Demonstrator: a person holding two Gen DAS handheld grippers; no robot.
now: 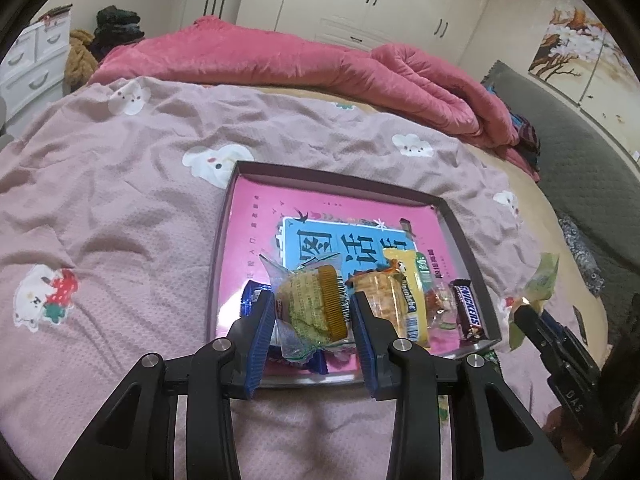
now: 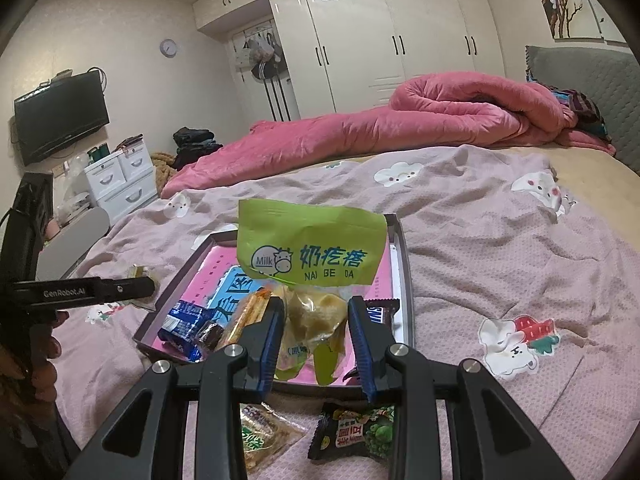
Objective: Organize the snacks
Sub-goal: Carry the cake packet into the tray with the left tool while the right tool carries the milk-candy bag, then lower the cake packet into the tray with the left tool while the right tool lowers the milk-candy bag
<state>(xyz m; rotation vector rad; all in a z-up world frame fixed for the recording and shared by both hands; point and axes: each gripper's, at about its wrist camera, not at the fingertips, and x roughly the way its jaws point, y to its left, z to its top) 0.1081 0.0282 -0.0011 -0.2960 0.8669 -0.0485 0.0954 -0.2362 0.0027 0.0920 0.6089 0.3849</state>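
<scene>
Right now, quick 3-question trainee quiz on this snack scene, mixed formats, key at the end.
1. True or false: the left hand-held gripper is shut on a wrapped cake.
2. What does the right hand-held gripper hold?
A. a Snickers bar
B. a green milk-candy bag
C. a blue biscuit pack
3. Fill in: the Snickers bar lies inside the ____.

Key
1. True; both pads press its clear wrapper.
2. B; the bag stands up between the pads, above the tray.
3. Tray; at its right wall, seen from the left wrist.
</scene>
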